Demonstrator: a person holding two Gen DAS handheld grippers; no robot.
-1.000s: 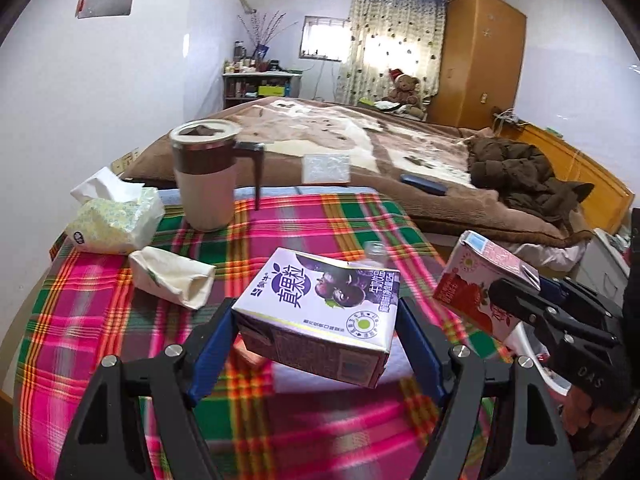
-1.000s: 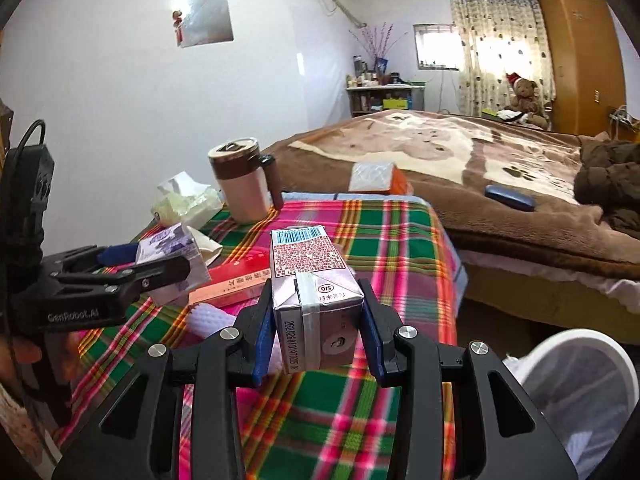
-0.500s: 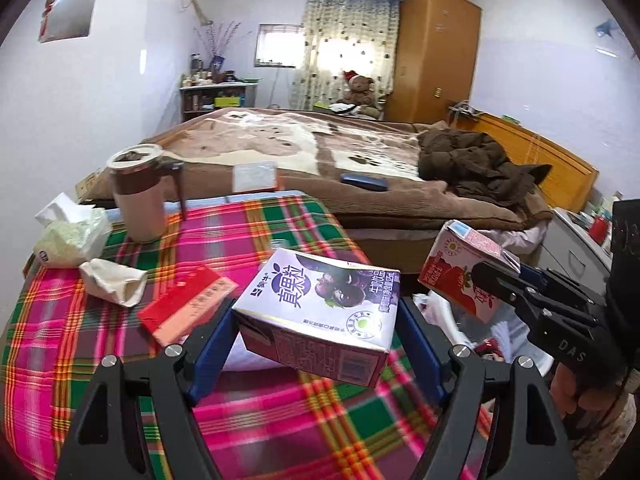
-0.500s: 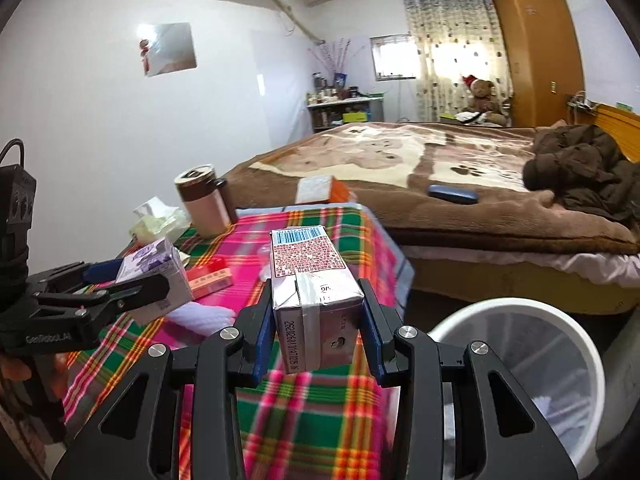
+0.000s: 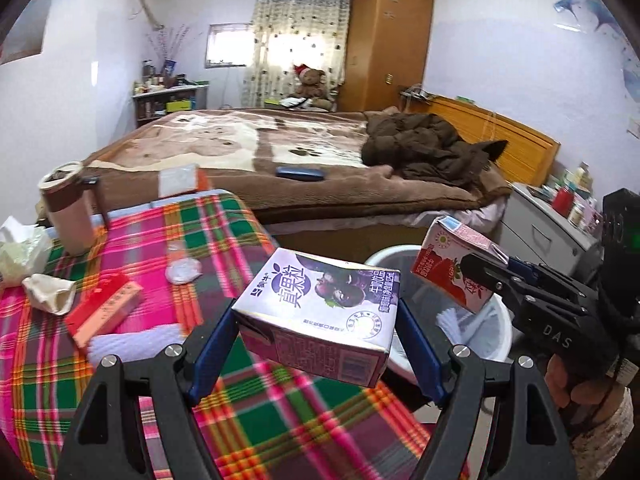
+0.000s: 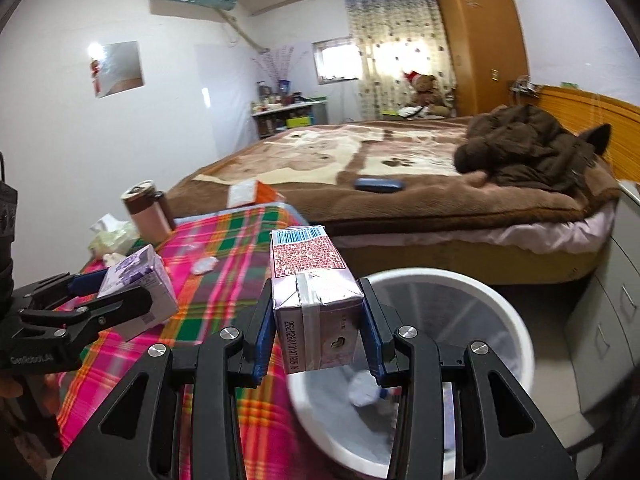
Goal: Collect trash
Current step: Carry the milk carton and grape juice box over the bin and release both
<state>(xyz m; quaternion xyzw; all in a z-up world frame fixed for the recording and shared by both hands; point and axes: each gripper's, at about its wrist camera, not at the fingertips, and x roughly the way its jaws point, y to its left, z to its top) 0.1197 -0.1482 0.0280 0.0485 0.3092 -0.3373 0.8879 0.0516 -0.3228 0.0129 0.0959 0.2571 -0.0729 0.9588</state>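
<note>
Grippers (image 5: 316, 344) (image 6: 318, 330) still clamp purple carton (image 5: 320, 312) and pink carton (image 6: 314, 296), now nearer bin (image 6: 516, 320)

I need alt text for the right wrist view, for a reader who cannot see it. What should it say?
The right tongs grip a pink drink carton above a white trash bin beside a plaid-covered table. At left, the left tongs hold a purple carton; a bed lies behind.
</note>
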